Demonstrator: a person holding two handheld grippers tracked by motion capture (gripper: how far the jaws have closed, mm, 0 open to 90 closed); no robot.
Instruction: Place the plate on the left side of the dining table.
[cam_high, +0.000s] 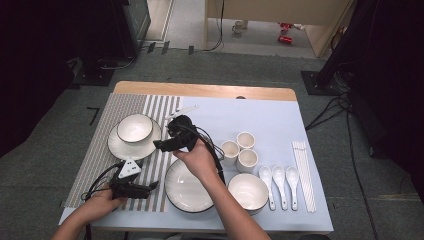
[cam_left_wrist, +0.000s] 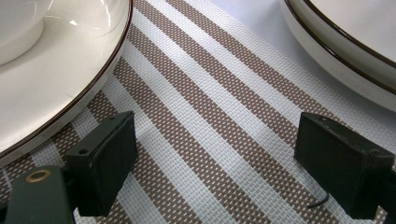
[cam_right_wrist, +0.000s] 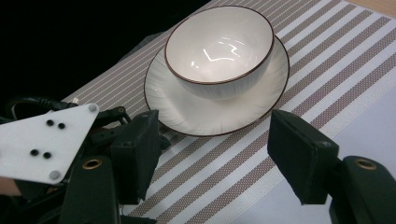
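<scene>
White glazed bowl (cam_high: 135, 127) with a thin dark rim line, faintly ribbed outer wall, glossy inside; it stands upright on a matching white plate (cam_high: 117, 146) with the same dark rim, at the far left of the table on a woven placemat (cam_high: 95, 160) striped brown and white. No brand, label or writing can be read on any piece.

Right gripper (cam_high: 159, 145): held above the mat just right of the bowl and plate, jaws pointing left toward them, set wide apart, nothing between the pads. In the right gripper view the bowl (cam_right_wrist: 219, 46) and plate (cam_right_wrist: 187, 114) lie beyond the black jaws, apart from them.

Left gripper (cam_high: 154, 186): low over the mat at the near left, jaws wide apart, nothing gripped; striped weave shows between them. Its grey three-cornered plate carries small black dots, no lettering.

Second white plate (cam_high: 187, 187), dark-rimmed: near centre. Second bowl (cam_high: 248, 191): to its right. Three white cups (cam_high: 240, 150): clustered behind that bowl. Three white spoons (cam_high: 279, 180): side by side, right of the bowl. Pale chopsticks (cam_high: 304, 172): far right, on the light blue table cover (cam_high: 270, 117).
</scene>
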